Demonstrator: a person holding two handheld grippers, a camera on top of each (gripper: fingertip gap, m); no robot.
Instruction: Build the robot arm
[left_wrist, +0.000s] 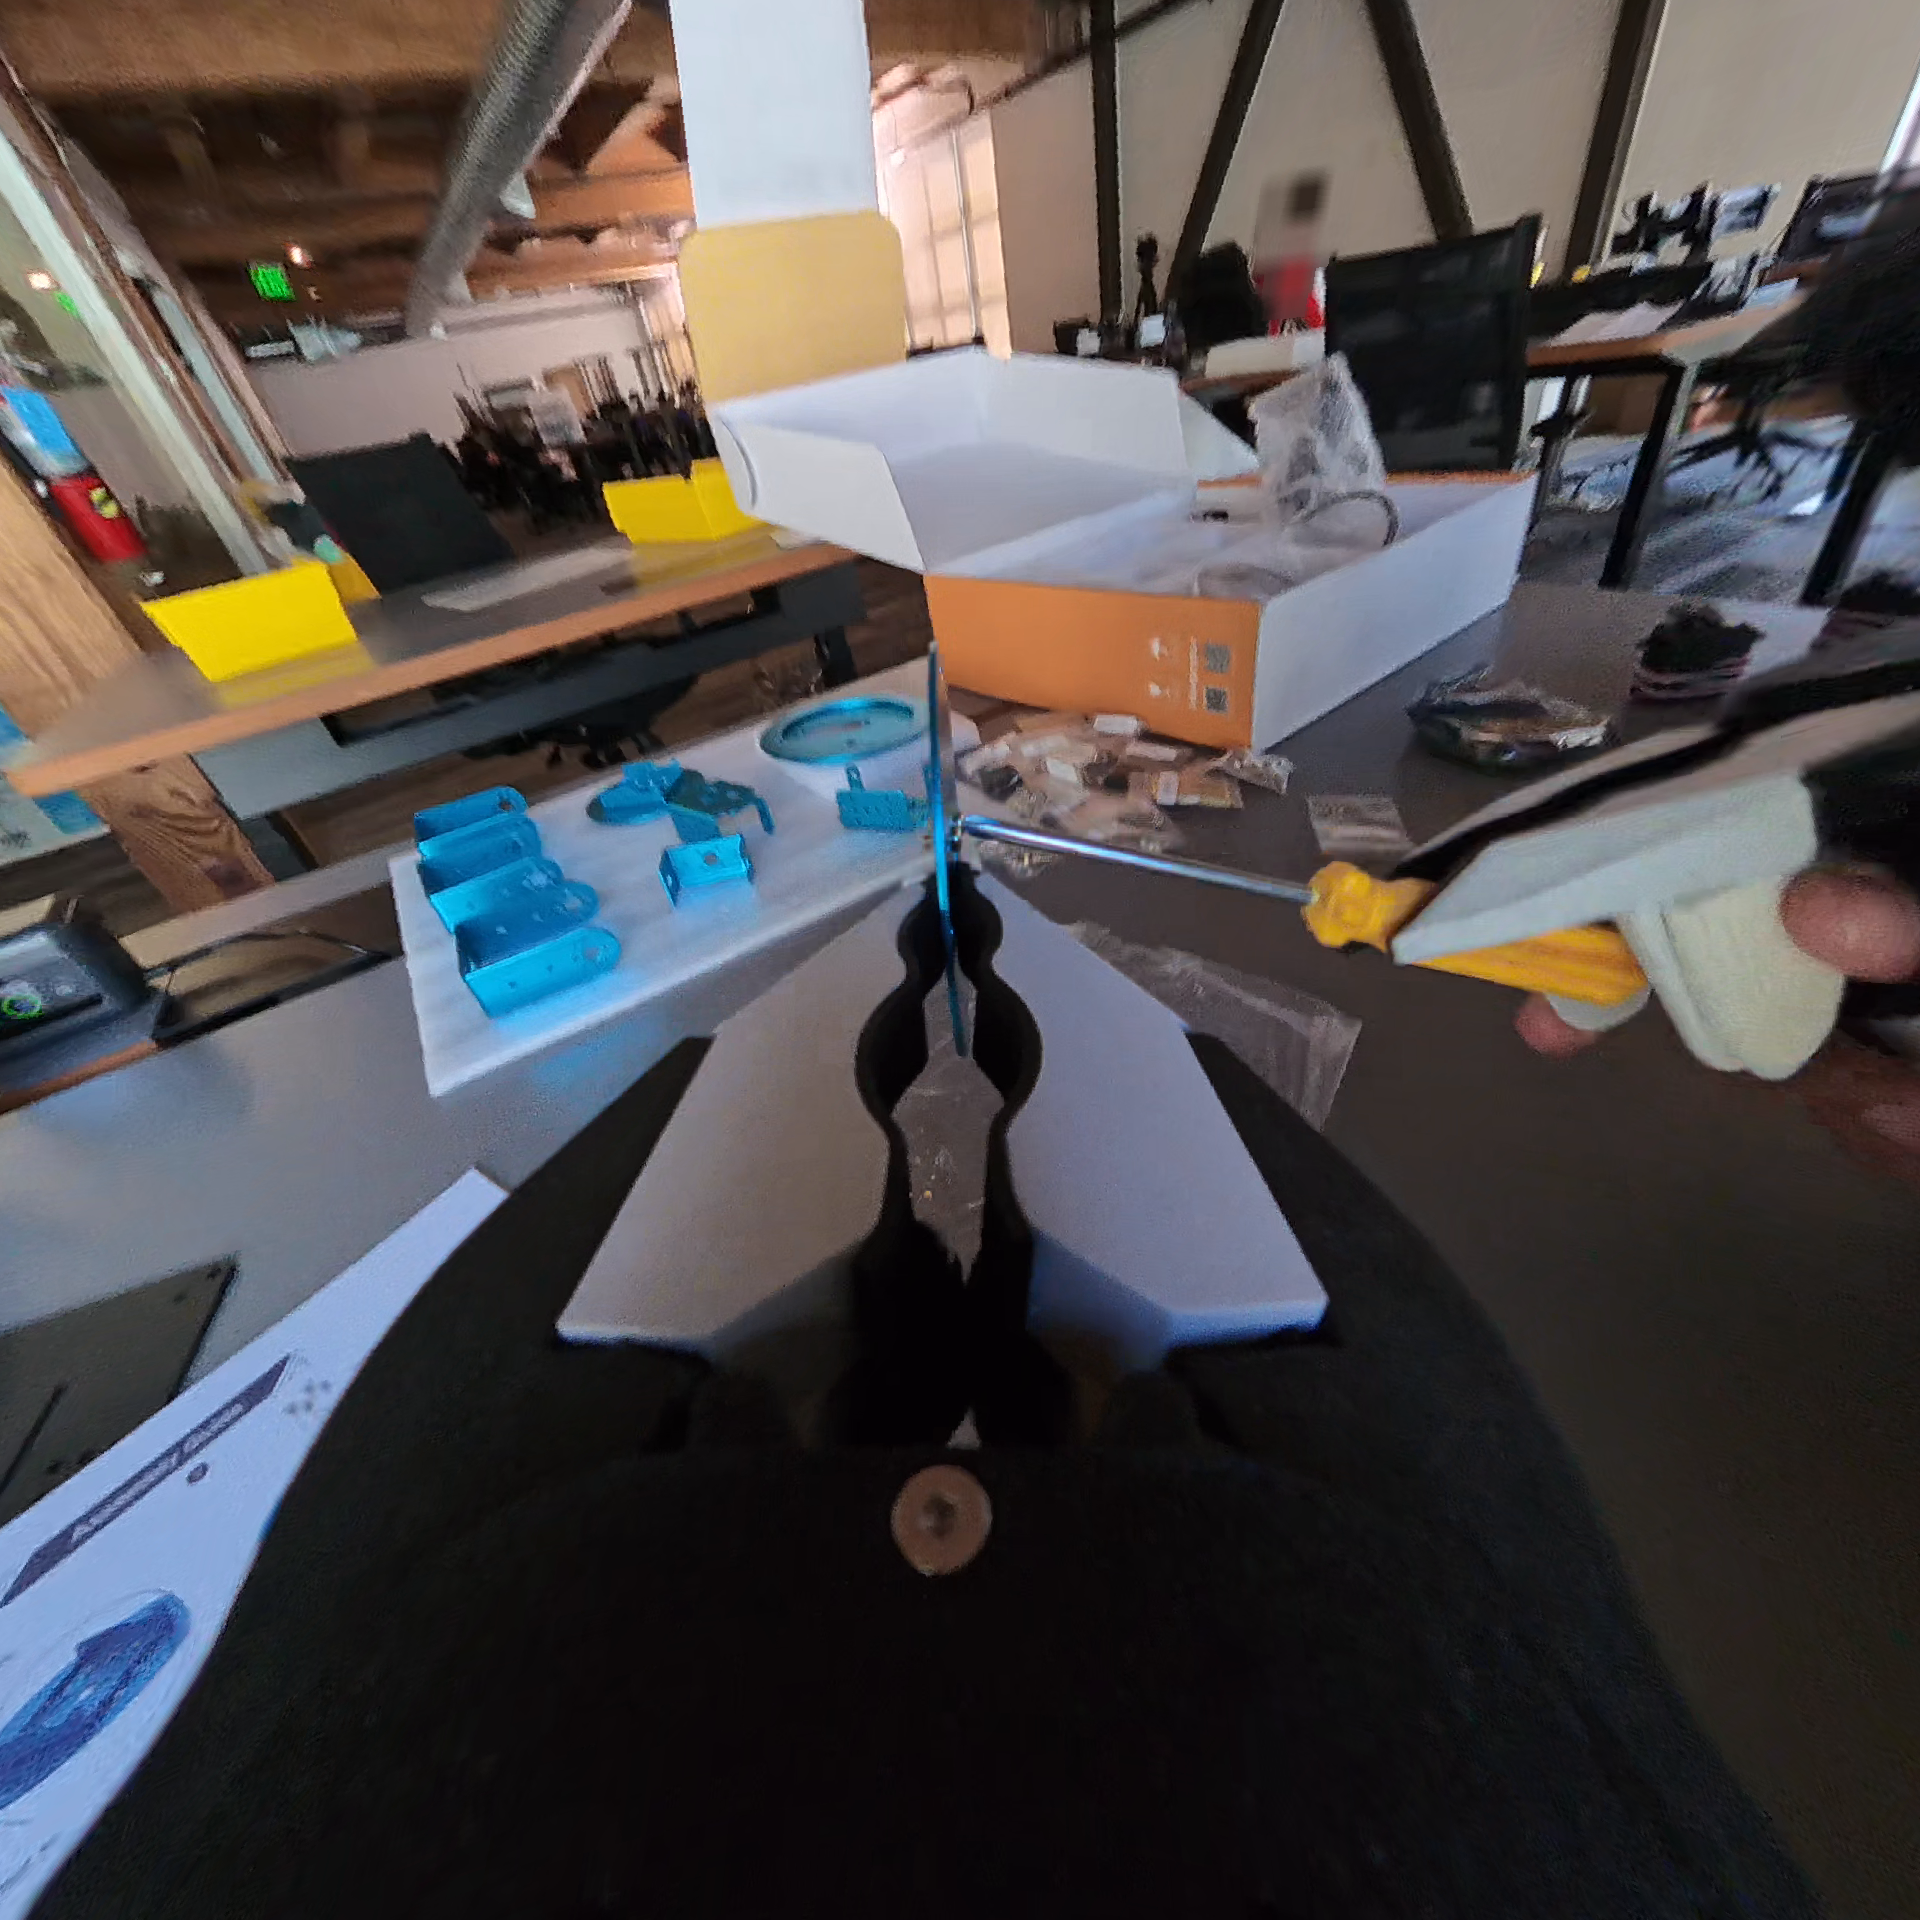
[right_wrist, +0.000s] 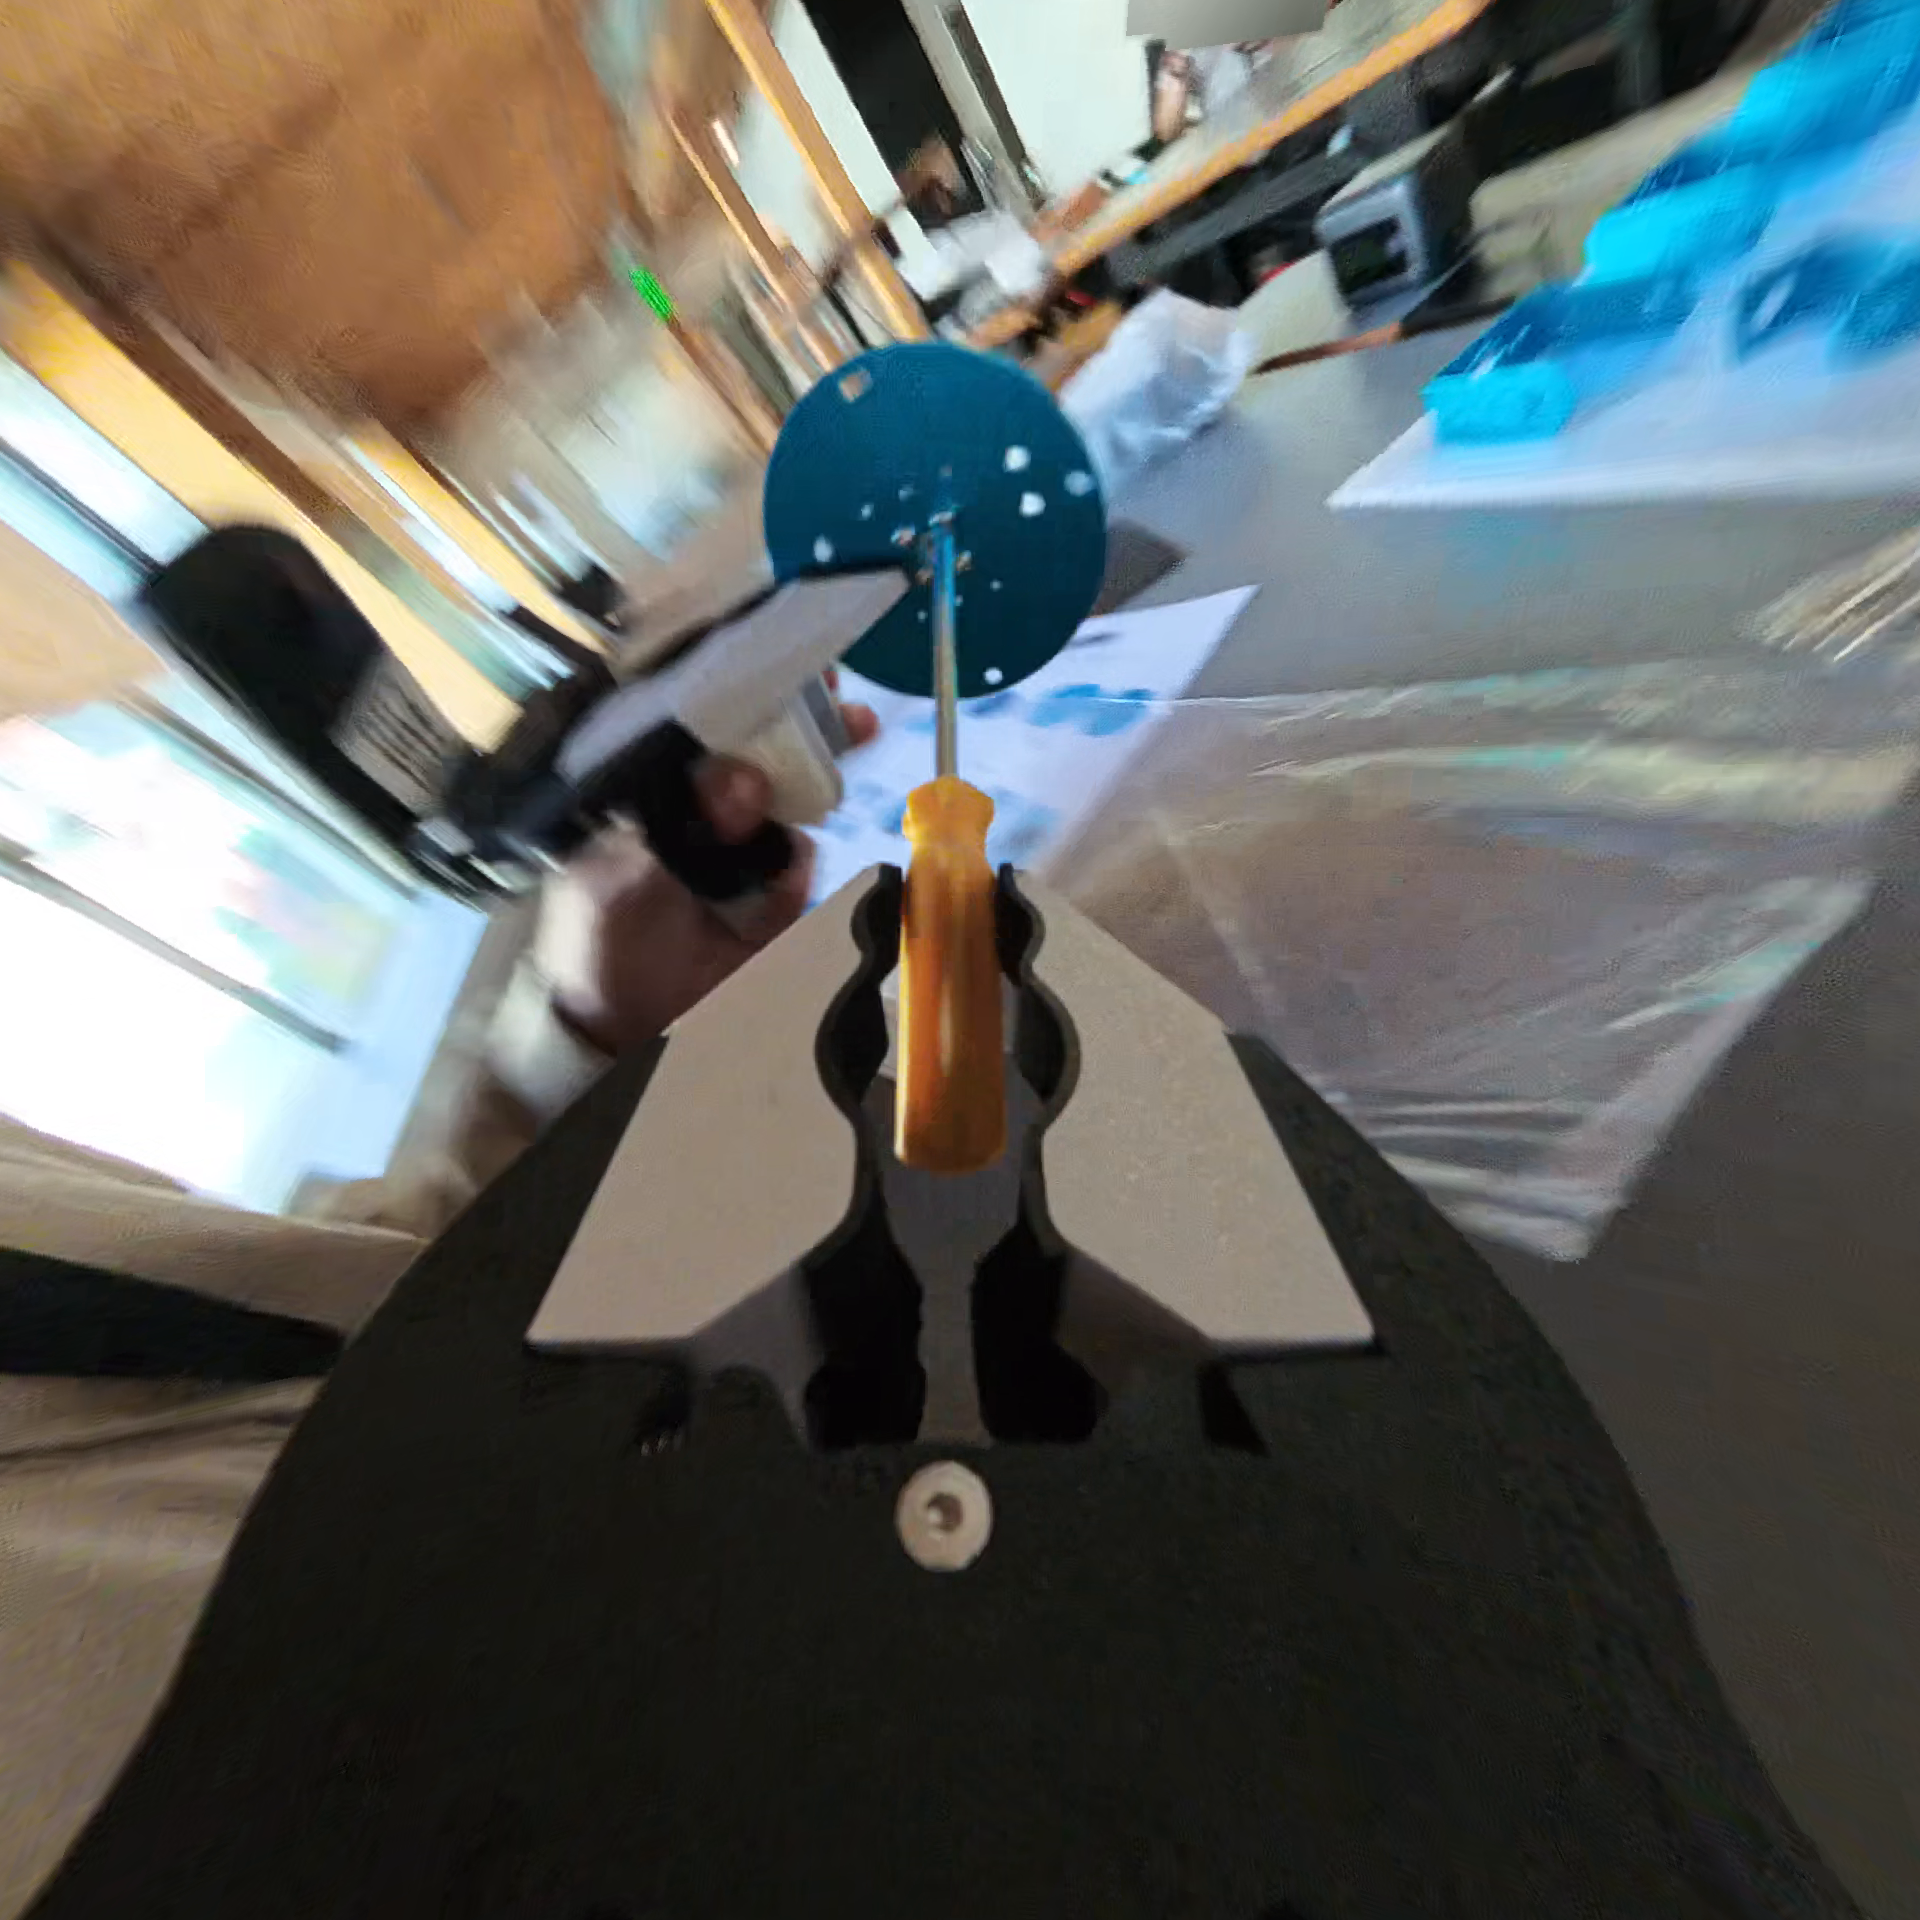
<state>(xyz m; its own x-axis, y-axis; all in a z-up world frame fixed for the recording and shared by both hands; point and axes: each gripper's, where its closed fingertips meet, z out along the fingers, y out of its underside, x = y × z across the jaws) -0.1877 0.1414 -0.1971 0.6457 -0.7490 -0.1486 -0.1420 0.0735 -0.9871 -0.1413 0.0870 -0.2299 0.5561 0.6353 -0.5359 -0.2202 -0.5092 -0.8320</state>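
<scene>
**Above the table: driver tip on a pinched disc**

Left gripper (left_wrist: 951, 914) clamps the blue disc (left_wrist: 948, 831) edge-on. Right gripper (right_wrist: 951, 914) clamps the screwdriver (right_wrist: 948, 997), tip at the disc's centre screws. Side push could twist the disc loose or skid the tip off.

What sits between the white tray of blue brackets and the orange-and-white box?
In the left wrist view, between the white tray and the orange-and-white box lie a blue ring and small clear bags of hardware; the blue disc held by the left gripper crosses the gap.
</scene>
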